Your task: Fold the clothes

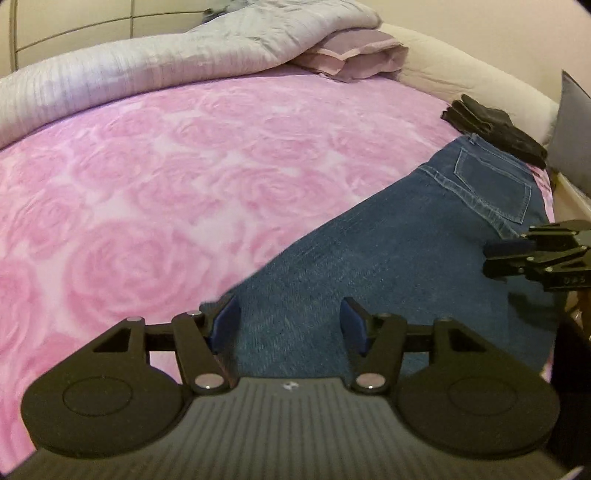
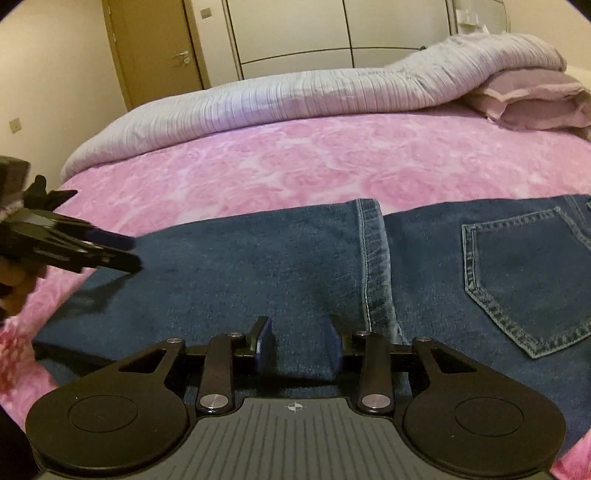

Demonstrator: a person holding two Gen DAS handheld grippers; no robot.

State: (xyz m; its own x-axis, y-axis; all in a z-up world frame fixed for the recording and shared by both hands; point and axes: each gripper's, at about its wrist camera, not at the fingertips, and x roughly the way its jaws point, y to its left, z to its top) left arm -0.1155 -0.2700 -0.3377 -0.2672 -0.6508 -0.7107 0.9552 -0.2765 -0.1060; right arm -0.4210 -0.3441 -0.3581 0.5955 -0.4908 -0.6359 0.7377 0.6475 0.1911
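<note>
Blue jeans (image 1: 388,254) lie flat on the pink rose-patterned bedspread (image 1: 166,177), leg folded over toward the back pocket (image 2: 524,273), with the leg hem (image 2: 373,258) lying across the seat. My left gripper (image 1: 290,325) is open and empty, hovering just above the denim. My right gripper (image 2: 299,343) is open and empty, low over the jeans near the hem. Each gripper shows in the other's view: the right one at the right edge (image 1: 491,258), the left one at the left edge (image 2: 125,254).
A rolled lilac duvet (image 2: 295,96) and a purple pillow (image 2: 535,99) lie along the far side of the bed. A folded black garment (image 1: 491,129) sits beyond the jeans' waistband. A grey cushion (image 1: 572,133), wardrobe doors (image 2: 295,29) and a room door (image 2: 159,48) stand around the bed.
</note>
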